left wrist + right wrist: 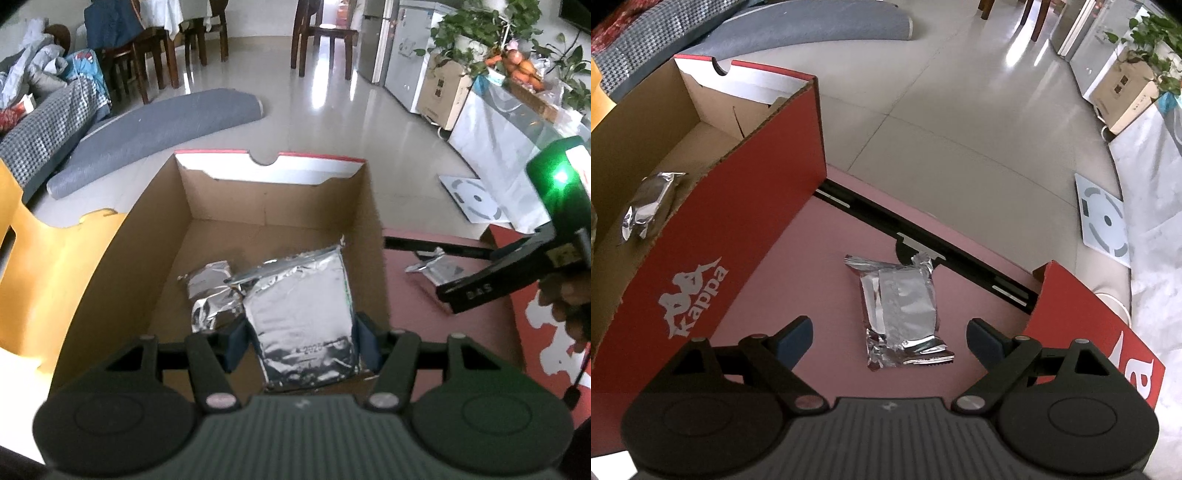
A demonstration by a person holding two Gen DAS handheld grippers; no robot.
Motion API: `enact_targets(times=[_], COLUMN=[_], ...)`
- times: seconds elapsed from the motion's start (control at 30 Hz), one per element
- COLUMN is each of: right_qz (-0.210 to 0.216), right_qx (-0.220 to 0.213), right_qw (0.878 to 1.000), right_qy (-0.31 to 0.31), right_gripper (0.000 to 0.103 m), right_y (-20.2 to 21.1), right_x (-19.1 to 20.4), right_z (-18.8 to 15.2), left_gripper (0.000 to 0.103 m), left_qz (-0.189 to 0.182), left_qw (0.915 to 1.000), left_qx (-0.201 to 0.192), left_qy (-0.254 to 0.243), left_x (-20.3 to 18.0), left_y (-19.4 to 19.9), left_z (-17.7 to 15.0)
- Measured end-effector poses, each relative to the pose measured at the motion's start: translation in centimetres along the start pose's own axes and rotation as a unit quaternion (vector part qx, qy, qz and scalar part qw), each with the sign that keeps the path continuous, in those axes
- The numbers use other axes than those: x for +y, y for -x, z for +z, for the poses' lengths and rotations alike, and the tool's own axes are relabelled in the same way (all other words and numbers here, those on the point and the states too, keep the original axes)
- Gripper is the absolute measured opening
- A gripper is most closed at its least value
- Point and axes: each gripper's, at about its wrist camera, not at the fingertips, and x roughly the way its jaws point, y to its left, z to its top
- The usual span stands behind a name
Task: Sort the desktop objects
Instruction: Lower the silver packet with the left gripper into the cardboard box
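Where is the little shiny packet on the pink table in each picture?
Left wrist view: the packet lies far right, on the pink table beyond the box wall, partly hidden by the right gripper's arm.
Right wrist view: the packet lies in the middle, between the right gripper's open fingers.
Shared landmark: the box, left of the packet in both.

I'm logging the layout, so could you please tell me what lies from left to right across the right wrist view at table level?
Small foil packet inside the red Kappa shoebox → foil packet lying on the pink tabletop between the open right tongs → red box lid.
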Motion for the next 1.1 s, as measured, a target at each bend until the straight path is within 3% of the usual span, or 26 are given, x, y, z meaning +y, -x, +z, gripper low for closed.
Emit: enact_targets(times=[0.33,1.1], right_qz=[0.005,0.005], right_qx=[0.0,-0.002], right_qw=[1.0,1.0], right_qy=[0.009,0.02], right_gripper=[0.09,0.09], right_y=[-0.1,-0.6], right_x=[0.8,1.6], right_z=[0.5,1.3], left_gripper=[0.057,0.058], left_qz=[0.007,-0.013], left_qw=[0.9993,0.9946], left_qx=[0.037,0.103], left_qy=[0.006,-0.007], left_x=[2.2,2.2], left_y=[-2.2,-6.0], left_z=[-0.9,-2.8])
